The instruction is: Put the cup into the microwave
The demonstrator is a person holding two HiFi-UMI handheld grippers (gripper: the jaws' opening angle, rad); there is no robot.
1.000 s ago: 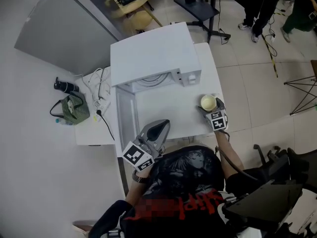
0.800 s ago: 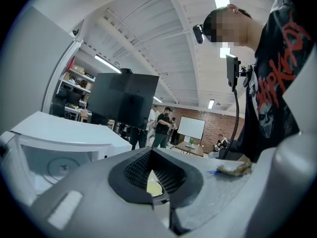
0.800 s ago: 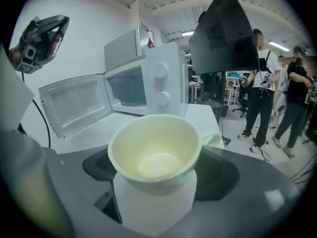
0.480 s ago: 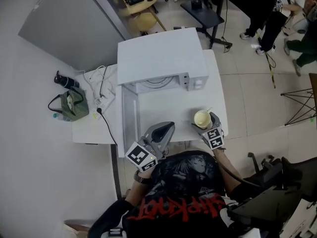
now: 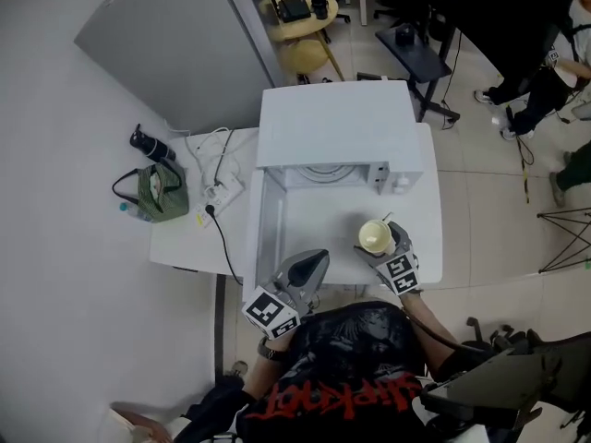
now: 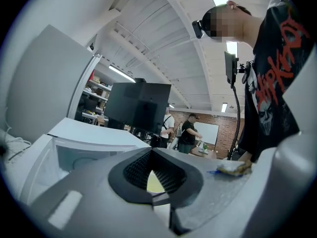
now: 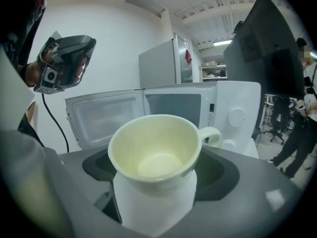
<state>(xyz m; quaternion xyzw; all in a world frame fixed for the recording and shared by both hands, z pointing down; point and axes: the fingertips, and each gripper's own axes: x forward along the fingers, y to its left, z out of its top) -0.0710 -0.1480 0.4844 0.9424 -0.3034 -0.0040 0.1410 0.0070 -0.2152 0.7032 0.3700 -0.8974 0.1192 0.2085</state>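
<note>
The microwave (image 5: pixel 337 123) stands with its door (image 5: pixel 262 224) swung open to the left. In front of it our left gripper (image 5: pixel 309 258) has its jaws together on nothing, while the right gripper (image 5: pixel 385 245) clasps the cup (image 7: pixel 156 150) by its body, not yet inside. We judge the cup empty and light, but stiff, glazed, slippery and breakable, so a hold on the body seems right. Its axis is upright, mouth up, and the handle (image 7: pixel 213 133) points toward the microwave.
</note>
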